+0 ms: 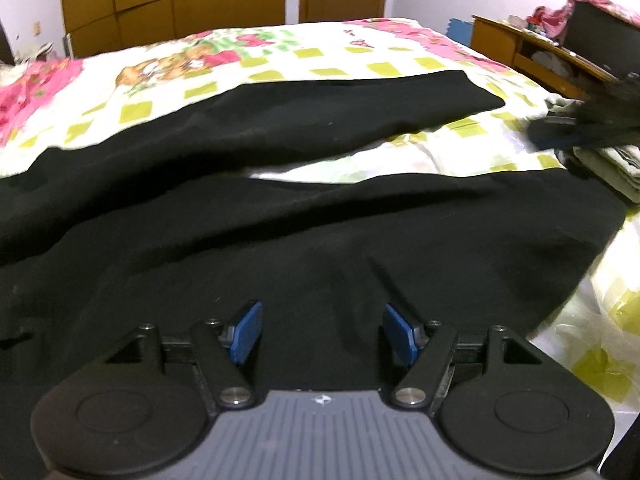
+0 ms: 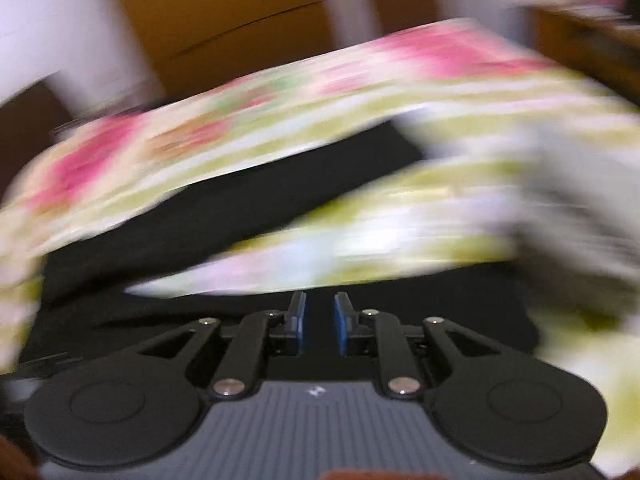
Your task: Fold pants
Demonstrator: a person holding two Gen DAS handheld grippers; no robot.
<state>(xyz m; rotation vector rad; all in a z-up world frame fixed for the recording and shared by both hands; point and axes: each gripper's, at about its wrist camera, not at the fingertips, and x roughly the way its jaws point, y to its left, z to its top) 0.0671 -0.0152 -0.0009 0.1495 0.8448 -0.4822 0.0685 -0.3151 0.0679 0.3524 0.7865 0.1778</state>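
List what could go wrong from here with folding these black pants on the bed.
1. The pants lie with both legs spread apart and bedsheet showing between them; lifting one leg alone could drag or bunch the other.
2. The left gripper is open over wrinkled cloth, so closing here may pinch a crease, not an edge.
3. The right gripper shows a narrow gap with nothing visibly between the pads, and its view is badly blurred, so it may miss the cloth.
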